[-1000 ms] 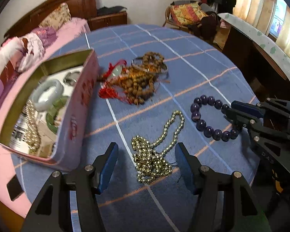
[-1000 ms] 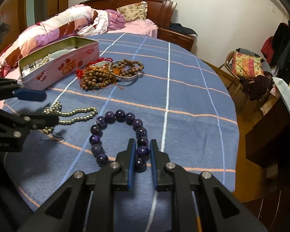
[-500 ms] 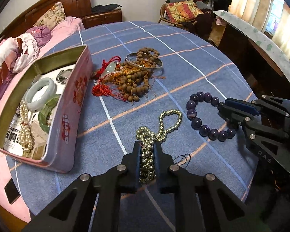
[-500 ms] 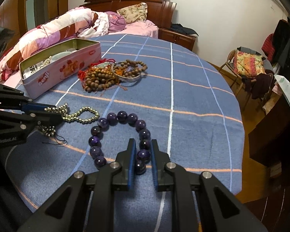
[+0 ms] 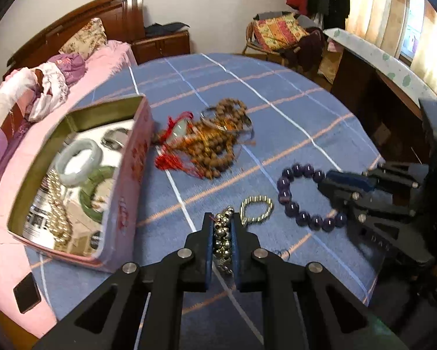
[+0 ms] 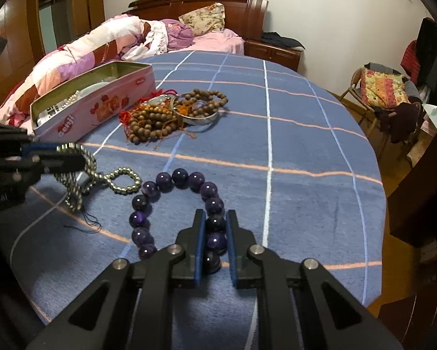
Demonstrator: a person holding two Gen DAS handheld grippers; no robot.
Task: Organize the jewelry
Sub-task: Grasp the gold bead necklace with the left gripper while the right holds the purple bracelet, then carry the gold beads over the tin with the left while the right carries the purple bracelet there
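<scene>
Your left claw (image 5: 221, 230) was closed on the gold bead necklace (image 5: 222, 234), a bunch of beads pinched between its pads while the free loop (image 5: 256, 208) trailed onto the blue checked cloth of the table (image 5: 276, 116); in the right wrist view part of the strand hung from the claw above the cloth. Your right claw (image 6: 214, 237) was closed on the purple bead bracelet (image 6: 174, 204), gripping beads on its near right side, with the rest of the ring lying on the table. At the table's left edge stood the pink tin (image 5: 125, 192), lid off, holding a pale jade bangle (image 5: 78, 160) and a pearl strand (image 5: 58, 204). Just beside it lay the heap of brown wooden beads (image 5: 212, 143) with red tassels.
</scene>
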